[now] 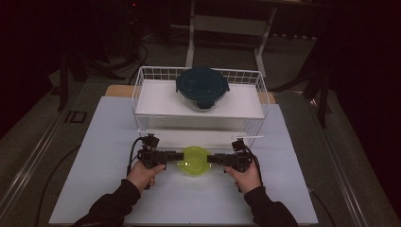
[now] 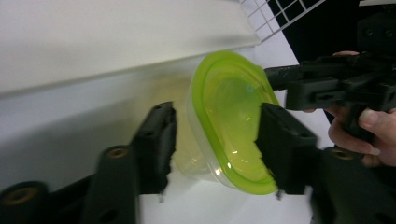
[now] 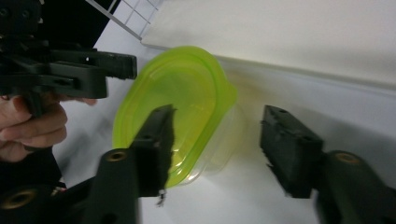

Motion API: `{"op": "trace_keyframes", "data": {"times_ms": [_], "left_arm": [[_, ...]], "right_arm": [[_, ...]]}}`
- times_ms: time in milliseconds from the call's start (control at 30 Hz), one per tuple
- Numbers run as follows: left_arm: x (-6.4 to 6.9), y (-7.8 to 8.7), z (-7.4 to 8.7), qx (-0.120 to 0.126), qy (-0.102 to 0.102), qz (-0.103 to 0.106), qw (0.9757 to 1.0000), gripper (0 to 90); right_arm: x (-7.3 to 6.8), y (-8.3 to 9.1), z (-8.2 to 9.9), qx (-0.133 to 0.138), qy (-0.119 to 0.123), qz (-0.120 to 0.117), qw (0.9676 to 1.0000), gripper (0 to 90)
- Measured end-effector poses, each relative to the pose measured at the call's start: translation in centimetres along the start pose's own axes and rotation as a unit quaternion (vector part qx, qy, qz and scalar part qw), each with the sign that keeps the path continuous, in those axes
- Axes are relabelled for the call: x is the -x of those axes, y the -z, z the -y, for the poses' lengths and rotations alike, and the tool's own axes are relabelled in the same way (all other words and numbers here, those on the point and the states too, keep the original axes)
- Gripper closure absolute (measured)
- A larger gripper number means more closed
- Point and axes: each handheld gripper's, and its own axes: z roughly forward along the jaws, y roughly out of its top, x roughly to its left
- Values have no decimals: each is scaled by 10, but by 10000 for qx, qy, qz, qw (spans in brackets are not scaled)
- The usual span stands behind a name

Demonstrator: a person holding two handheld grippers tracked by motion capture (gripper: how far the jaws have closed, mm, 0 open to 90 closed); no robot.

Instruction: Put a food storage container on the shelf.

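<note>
A small clear container with a yellow-green lid (image 1: 194,161) sits on the white table top, just in front of the wire basket. My left gripper (image 1: 178,155) reaches it from the left and my right gripper (image 1: 210,158) from the right, both lying level. In the left gripper view the container (image 2: 229,107) lies between the jaws of my left gripper (image 2: 217,112), one jaw over the lid and the other beside the clear wall, with no firm press visible. In the right gripper view one jaw of my right gripper (image 3: 219,114) crosses the lid (image 3: 187,88), while the other stands clear of the wall.
A white wire basket (image 1: 142,90) with a flat white shelf stands at the back of the table. On the shelf rests a round glass container with a dark teal lid (image 1: 202,87). The white table top (image 1: 118,189) spreads out on both sides of the hands.
</note>
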Motion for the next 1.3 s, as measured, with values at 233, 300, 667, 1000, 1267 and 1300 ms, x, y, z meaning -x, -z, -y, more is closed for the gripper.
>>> {"op": "trace_keyframes", "data": {"times_ms": [233, 300, 667, 1000, 1267, 1300], "left_arm": [[-9, -7, 1, -277, 369, 180, 9988, 677], [-8, -8, 1, -360, 385, 199, 9984, 706], [3, -5, 2, -557, 250, -80, 9981, 743], [8, 1, 8, -652, 220, -299, 9972, 762], [13, 5, 8, -629, 187, -223, 9976, 790], [13, 6, 7, -644, 174, -200, 9976, 790]], "right_arm": [[0, -5, 1, -134, -231, -74, 9996, 689], [-2, -6, 1, -148, -250, -112, 9995, 710], [-8, -3, 1, -175, -245, -121, 9995, 748], [-23, -1, 3, -271, -233, -253, 9990, 802], [-24, 1, 4, -311, -221, -185, 9991, 820], [-25, 1, 4, -324, -226, -190, 9990, 819]]}}
